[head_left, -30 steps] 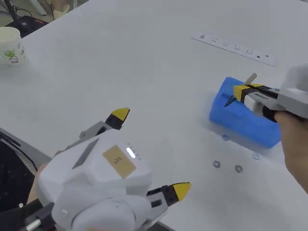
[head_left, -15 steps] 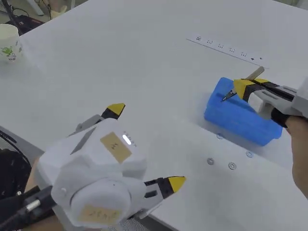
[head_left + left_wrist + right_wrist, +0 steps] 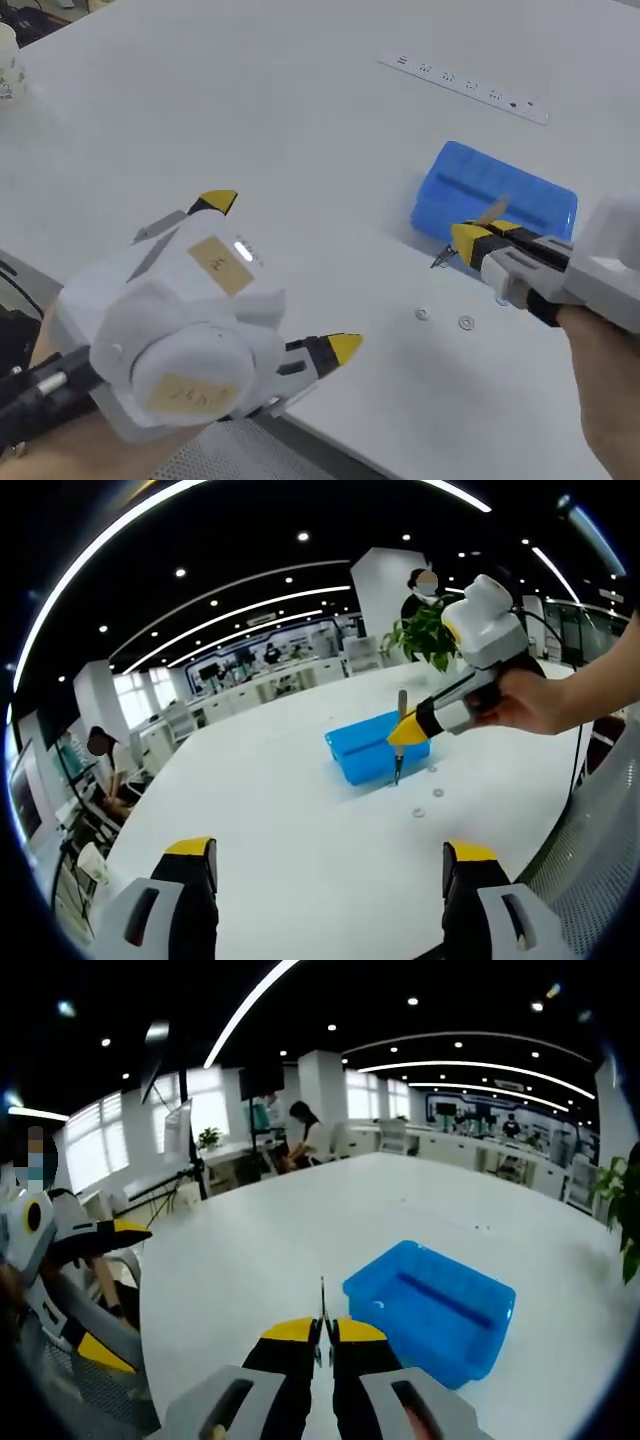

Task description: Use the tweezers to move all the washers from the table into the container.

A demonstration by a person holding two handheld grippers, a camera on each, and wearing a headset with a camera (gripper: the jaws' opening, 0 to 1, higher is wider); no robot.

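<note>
Likely thin, light and slippery, washers (image 3: 421, 314) beside the container (image 3: 495, 190) want pinching at the rim; right gripper (image 3: 466, 240) clamps tweezers (image 3: 445, 256), left gripper (image 3: 282, 274) gapes empty.

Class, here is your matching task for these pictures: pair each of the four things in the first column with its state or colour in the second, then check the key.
1. left gripper
2. right gripper
3. washers
4. container

A. blue
B. shut on the tweezers
C. open, holding nothing
D. small, silver, lying flat on the table

Pairs: 1-C; 2-B; 3-D; 4-A
</note>
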